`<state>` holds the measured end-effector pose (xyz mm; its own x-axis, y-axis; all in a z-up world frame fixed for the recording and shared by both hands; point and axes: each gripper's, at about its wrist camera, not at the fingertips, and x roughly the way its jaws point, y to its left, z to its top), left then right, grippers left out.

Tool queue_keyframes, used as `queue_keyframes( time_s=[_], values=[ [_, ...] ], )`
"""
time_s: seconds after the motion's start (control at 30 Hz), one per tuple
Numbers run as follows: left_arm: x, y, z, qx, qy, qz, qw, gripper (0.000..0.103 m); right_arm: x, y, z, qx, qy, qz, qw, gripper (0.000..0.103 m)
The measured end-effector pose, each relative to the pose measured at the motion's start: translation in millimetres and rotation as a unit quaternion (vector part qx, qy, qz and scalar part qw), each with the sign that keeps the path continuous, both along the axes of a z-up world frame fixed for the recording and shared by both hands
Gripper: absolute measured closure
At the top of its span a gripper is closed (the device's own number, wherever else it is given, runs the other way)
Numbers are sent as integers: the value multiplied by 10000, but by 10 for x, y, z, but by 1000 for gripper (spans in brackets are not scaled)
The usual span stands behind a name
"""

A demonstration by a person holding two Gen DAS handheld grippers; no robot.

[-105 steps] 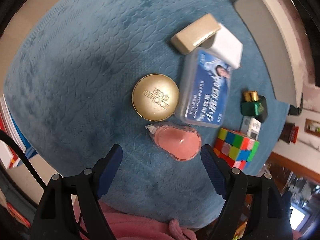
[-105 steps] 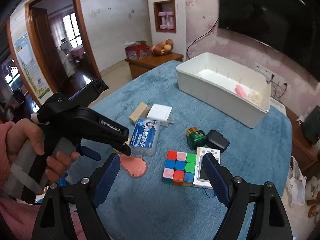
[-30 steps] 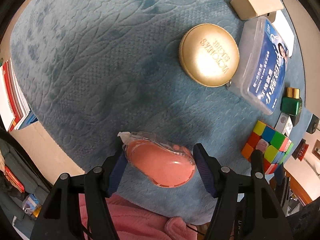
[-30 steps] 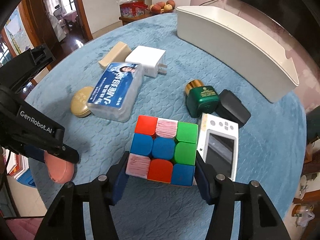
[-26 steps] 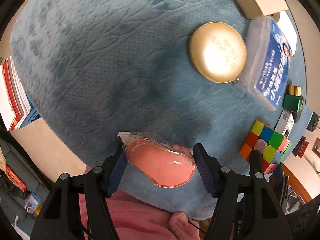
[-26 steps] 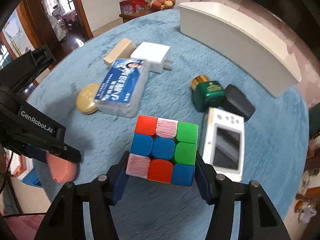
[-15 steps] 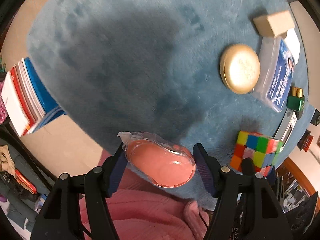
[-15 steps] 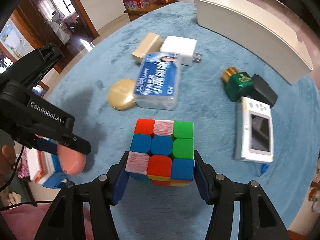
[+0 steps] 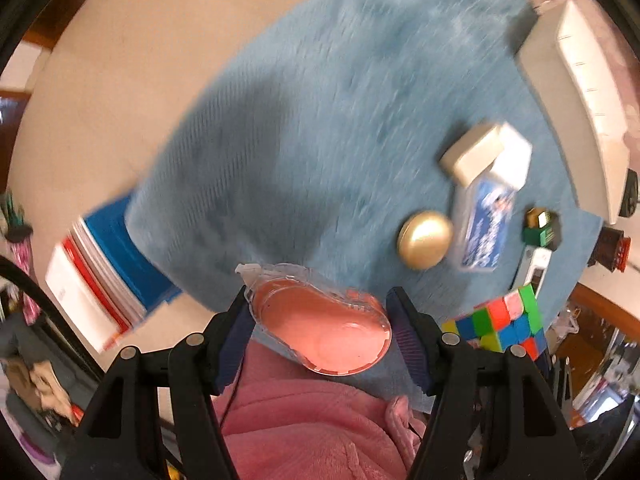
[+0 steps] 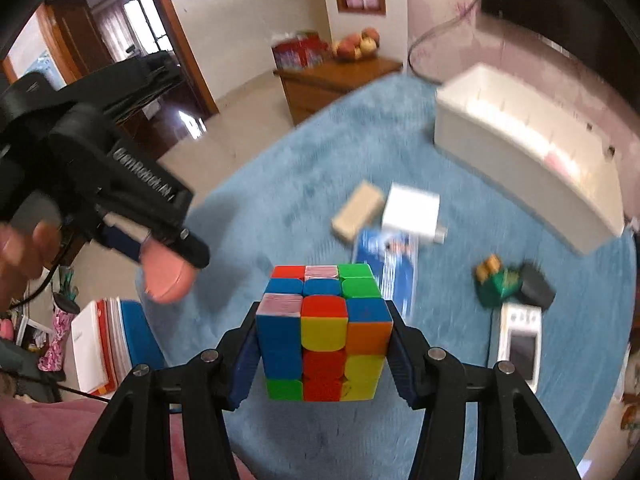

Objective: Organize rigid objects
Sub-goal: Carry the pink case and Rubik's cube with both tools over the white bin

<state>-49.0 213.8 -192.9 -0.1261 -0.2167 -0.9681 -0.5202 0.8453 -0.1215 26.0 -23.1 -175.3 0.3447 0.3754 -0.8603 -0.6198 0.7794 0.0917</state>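
My left gripper is shut on a pink correction-tape dispenser in a clear case, held high above the near edge of the blue mat. It also shows in the right wrist view. My right gripper is shut on a colourful puzzle cube, lifted off the mat; the cube also shows in the left wrist view. A long white bin stands at the far right of the mat.
On the mat lie a gold round tin, a blue-labelled clear box, a beige block, a white charger, a green bottle, a black adapter and a white handheld device. Books lie below the mat's left edge.
Both grippers have risen and pulled back from the mat, carrying the dispenser and the cube. The objects on the mat look smaller, and the white bin has come into view.
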Motion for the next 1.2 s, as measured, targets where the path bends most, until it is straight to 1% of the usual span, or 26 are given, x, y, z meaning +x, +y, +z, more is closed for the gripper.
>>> queue_keyframes(
  time_s=[0.07, 0.1, 0.17, 0.2, 0.27, 0.3, 0.37, 0.4, 0.43, 0.53, 0.67, 0.8, 0.87, 0.9, 0.97, 1.03, 1.13, 1.2],
  values=[
    [269, -33, 158, 86, -172, -138, 9997, 34, 58, 42, 143, 100, -176, -34, 9998, 47],
    [422, -59, 360, 154, -318, -268, 9990, 34, 85, 42, 202, 152, -246, -63, 9996, 47],
    [606, -30, 560, 284, -546, -459, 9971, 34, 164, 61, 348, 249, -449, -138, 9986, 47],
    [837, -103, 672, 350, -647, -542, 9958, 34, 194, 58, 411, 273, -543, -178, 9980, 47],
    [1035, -117, 820, 446, -854, -718, 9928, 34, 300, 62, 526, 344, -737, -303, 9962, 47],
    [1204, -197, 834, 461, -916, -762, 9918, 34, 348, 57, 580, 385, -815, -376, 9952, 47],
    [1589, -182, 942, 496, -1103, -944, 9882, 34, 436, 45, 667, 445, -953, -526, 9931, 47],
    [1764, -249, 1006, 510, -1191, -1021, 9863, 34, 482, 34, 710, 469, -1034, -613, 9916, 47],
    [1848, -269, 1059, 533, -1270, -1096, 9844, 34, 523, 18, 741, 487, -1105, -692, 9903, 47],
    [2163, -396, 1140, 616, -1524, -1308, 9777, 34, 684, -27, 827, 538, -1283, -950, 9857, 47],
    [2527, -585, 1171, 508, -1734, -1544, 9714, 34, 872, -124, 900, 617, -1485, -1335, 9779, 47],
    [2826, -815, 1232, 509, -2082, -1844, 9592, 34, 1050, -227, 918, 643, -1643, -1681, 9699, 47],
    [2931, -916, 1231, 451, -2199, -1966, 9544, 34, 1157, -287, 902, 693, -1702, -1858, 9653, 47],
    [3011, -992, 1215, 348, -2288, -2049, 9510, 34, 1214, -320, 887, 744, -1691, -1939, 9635, 47],
    [3107, -1071, 1197, 203, -2405, -2108, 9473, 34, 1342, -389, 843, 835, -1657, -2112, 9597, 47],
    [3200, -1148, 1198, 108, -2623, -2190, 9398, 34, 1462, -458, 791, 867, -1656, -2281, 9555, 47],
    [3321, -1264, 1177, 197, -2965, -2330, 9260, 34, 1624, -556, 703, 875, -1668, -2504, 9496, 47],
    [3387, -1288, 1163, 150, -3104, -2357, 9208, 34, 1734, -627, 629, 873, -1684, -2657, 9452, 47]
  ],
)
